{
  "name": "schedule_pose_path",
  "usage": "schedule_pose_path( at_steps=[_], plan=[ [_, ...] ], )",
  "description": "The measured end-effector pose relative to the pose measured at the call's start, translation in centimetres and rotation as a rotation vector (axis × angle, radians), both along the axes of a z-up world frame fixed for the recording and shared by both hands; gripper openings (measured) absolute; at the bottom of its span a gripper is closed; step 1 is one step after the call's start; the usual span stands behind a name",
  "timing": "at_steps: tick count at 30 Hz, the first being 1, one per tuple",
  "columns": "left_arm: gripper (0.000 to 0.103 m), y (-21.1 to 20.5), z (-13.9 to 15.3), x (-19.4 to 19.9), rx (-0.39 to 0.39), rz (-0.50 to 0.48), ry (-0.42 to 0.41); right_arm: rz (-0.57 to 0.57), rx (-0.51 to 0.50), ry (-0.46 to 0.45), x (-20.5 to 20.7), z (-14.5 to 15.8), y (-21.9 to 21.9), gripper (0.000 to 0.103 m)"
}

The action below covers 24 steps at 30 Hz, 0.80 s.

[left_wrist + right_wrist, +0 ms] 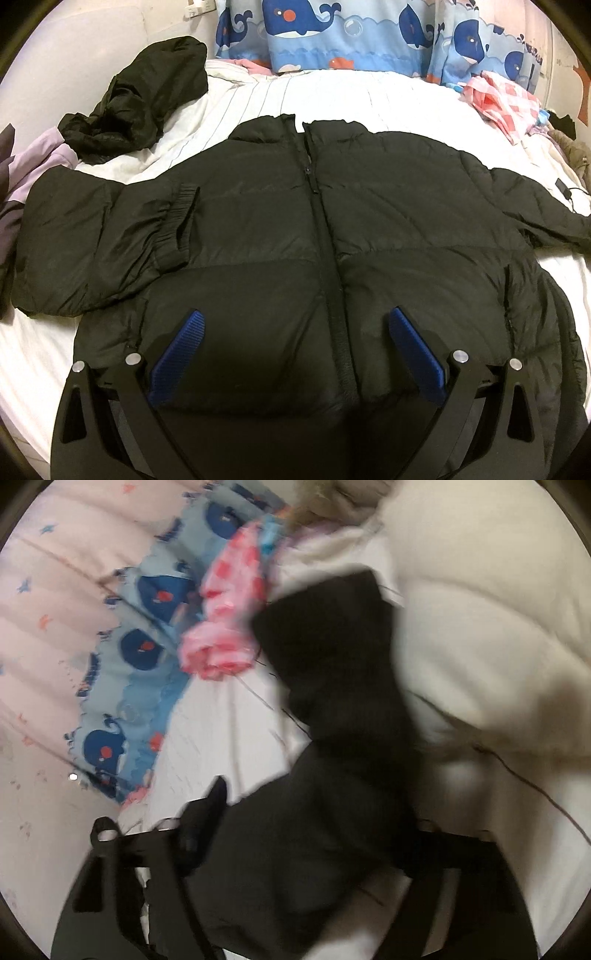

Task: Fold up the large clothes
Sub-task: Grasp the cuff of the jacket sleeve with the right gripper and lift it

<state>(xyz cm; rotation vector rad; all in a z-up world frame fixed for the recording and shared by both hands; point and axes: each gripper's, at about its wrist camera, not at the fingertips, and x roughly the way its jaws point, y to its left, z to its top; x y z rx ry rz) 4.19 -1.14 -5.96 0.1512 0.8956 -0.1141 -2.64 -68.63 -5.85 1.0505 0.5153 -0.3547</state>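
A bed with a white striped sheet (314,92) carries a black puffer jacket (258,229) spread flat, zipper up. A crumpled dark garment (147,99) lies beside its shoulder, a whale-print quilt (332,33) along the far edge, and what may be a pink checked cloth (506,103).

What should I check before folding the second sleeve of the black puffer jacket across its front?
1. Black puffer jacket lies flat, zipped, front up: ok.
2. First sleeve already folded onto the chest: ok.
3. Second sleeve between the right gripper's fingers: ok; grip: cannot tell, picture blurred.
4. Left gripper open, holding nothing, over the hem: ok.
5. Thin dark cable beside the second sleeve: not ok.
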Motion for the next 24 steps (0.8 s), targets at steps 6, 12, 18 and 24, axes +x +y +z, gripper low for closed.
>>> schedule_pose_path(
  at_steps=[6, 12, 18, 24],
  plan=[
    [0.096, -0.6, 0.2, -0.2, 0.014, -0.008, -0.025, 0.066, -0.24, 0.003, 2.6, 7.7, 0.9, 0.003],
    [0.096, -0.6, 0.5, -0.1, -0.009, -0.005, -0.034, -0.039, -0.411, -0.048, 2.3, 12.6, -0.4, 0.002],
    [0.096, -1.2, 0.2, -0.3, 0.001, -0.03, -0.024, -0.014, -0.199, 0.308, 2.7, 0.6, -4.4, 0.002],
    [0.096, 0.6, 2.5, -1.2, 0.064, -0.018, -0.128, 0.05, -0.174, 0.301, -2.0, 2.7, -1.5, 0.018]
  ],
)
